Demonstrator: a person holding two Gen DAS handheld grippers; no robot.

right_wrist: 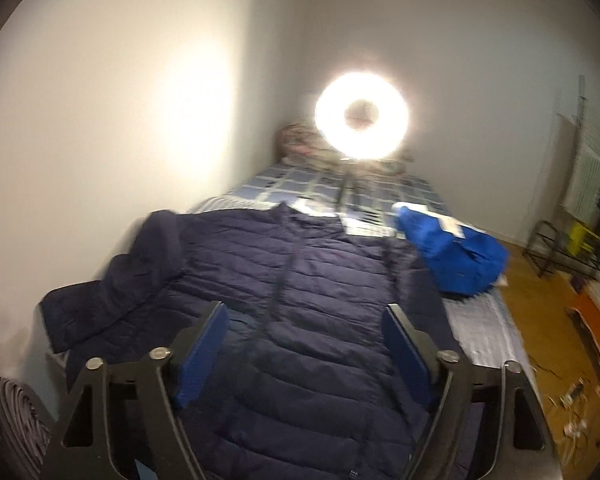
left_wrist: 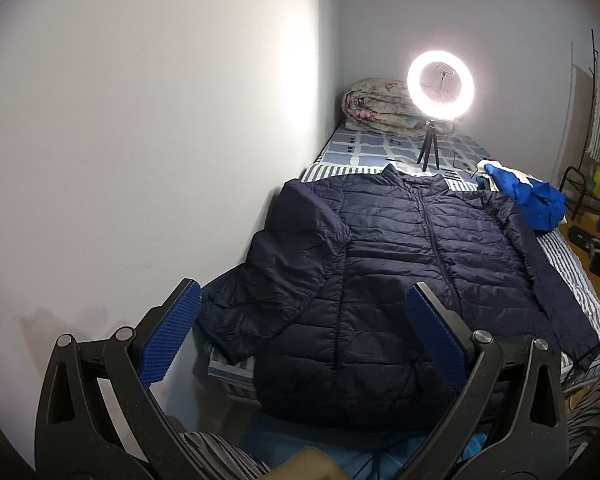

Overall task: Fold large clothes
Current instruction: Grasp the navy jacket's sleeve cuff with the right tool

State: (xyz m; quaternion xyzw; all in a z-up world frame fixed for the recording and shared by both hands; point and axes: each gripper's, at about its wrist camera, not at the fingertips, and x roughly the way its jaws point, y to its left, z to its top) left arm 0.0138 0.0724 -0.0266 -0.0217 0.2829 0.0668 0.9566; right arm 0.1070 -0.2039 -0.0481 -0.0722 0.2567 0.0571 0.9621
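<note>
Dark navy quilted puffer jacket [left_wrist: 416, 256] spread front-up on a bed, both grippers poised above its hem.

The bed's blue-and-white striped and checked sheet [left_wrist: 384, 152] runs along a pale wall; the jacket lies zipped, collar toward the far end, one sleeve bent against the wall. A bright blue crumpled garment [left_wrist: 540, 204] sits by its other shoulder, a glowing ring light on a small black tripod [left_wrist: 440, 84] behind. The left gripper [left_wrist: 300, 340] stands wide, nothing between its pads; the right gripper [right_wrist: 306, 354] likewise gapes empty.
</note>
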